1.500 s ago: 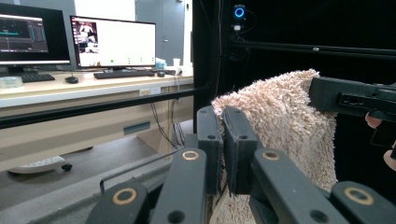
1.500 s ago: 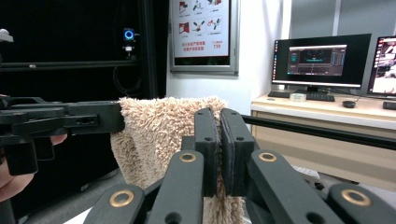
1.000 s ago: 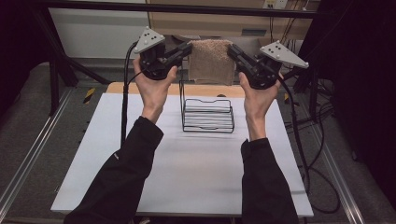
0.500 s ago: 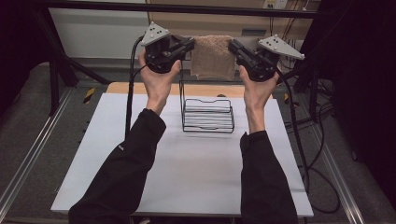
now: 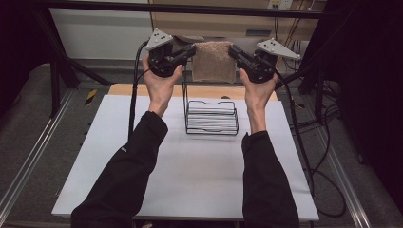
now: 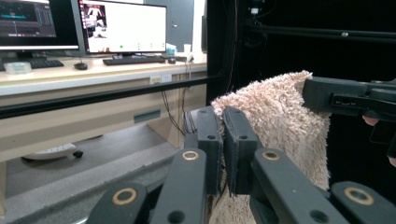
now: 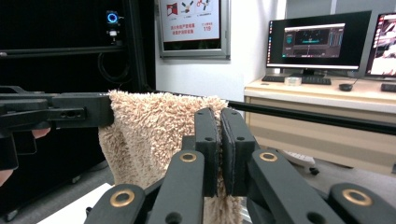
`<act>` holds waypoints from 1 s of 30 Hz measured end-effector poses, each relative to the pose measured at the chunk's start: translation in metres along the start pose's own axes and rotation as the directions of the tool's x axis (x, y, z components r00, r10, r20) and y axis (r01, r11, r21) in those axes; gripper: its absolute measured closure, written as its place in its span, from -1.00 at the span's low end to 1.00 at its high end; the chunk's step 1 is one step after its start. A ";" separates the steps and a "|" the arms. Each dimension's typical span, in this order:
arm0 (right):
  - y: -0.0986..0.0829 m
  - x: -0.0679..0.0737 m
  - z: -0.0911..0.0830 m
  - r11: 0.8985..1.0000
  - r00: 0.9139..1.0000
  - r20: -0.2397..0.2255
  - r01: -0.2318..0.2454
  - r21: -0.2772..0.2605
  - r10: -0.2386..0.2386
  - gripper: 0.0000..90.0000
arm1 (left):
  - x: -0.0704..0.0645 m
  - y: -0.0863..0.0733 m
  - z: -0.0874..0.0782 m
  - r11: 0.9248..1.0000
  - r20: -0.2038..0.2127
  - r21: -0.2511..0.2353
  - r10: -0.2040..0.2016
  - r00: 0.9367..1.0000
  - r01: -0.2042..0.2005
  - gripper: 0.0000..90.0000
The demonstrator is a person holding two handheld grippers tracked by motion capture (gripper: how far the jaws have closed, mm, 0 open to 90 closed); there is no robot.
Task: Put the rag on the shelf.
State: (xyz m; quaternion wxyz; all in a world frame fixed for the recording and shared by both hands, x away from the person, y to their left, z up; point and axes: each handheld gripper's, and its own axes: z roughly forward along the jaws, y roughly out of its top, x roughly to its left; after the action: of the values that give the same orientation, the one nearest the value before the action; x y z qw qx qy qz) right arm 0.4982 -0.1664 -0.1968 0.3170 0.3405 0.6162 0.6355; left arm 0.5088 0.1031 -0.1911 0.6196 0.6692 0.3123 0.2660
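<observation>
hanging in the air over the far edge of the table, the beige towel (image 5: 214,61) is stretched flat between the two grippers, its fluffy pile facing the near side and its lower edge loose; the left gripper (image 5: 192,50) pinches the towel's upper left corner, and in the left gripper view its jaws are pressed together on the cloth edge (image 6: 261,135); the right gripper (image 5: 233,51) pinches the upper right corner, and in the right gripper view its jaws sit closed on the pile (image 7: 159,135), with the other gripper's black jaw clamped on the far corner; each gripper sits in a raised hand, left hand (image 5: 159,85) and right hand (image 5: 256,92), black sleeves running back to the near edge; just below the towel and a little nearer stands a black wire rack (image 5: 211,116) on the white table (image 5: 190,175), apart from the cloth; beyond, a desk with monitors (image 7: 308,39) stands at the far right of the right gripper view.
</observation>
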 end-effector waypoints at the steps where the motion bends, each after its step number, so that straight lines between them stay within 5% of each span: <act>1: -0.001 0.000 0.001 1.000 1.000 0.001 0.003 0.003 -0.003 0.92 | 0.000 -0.002 0.001 1.000 0.000 0.002 -0.002 1.000 0.002 0.90; 23: -0.037 -0.008 -0.010 0.997 1.000 -0.009 -0.014 0.078 0.015 0.91 | -0.007 -0.031 0.004 0.996 0.048 0.077 0.044 0.998 -0.048 0.90; 30: -0.040 -0.006 -0.015 0.998 1.000 -0.021 -0.011 0.063 0.012 0.91 | -0.008 -0.034 -0.002 0.997 0.067 0.063 0.043 0.997 -0.047 0.90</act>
State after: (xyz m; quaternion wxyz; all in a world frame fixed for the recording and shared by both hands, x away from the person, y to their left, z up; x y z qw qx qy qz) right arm 0.4881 -0.1781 -0.2373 0.2959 0.3469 0.6373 0.6212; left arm 0.4987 0.0993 -0.2245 0.6014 0.7040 0.2853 0.2476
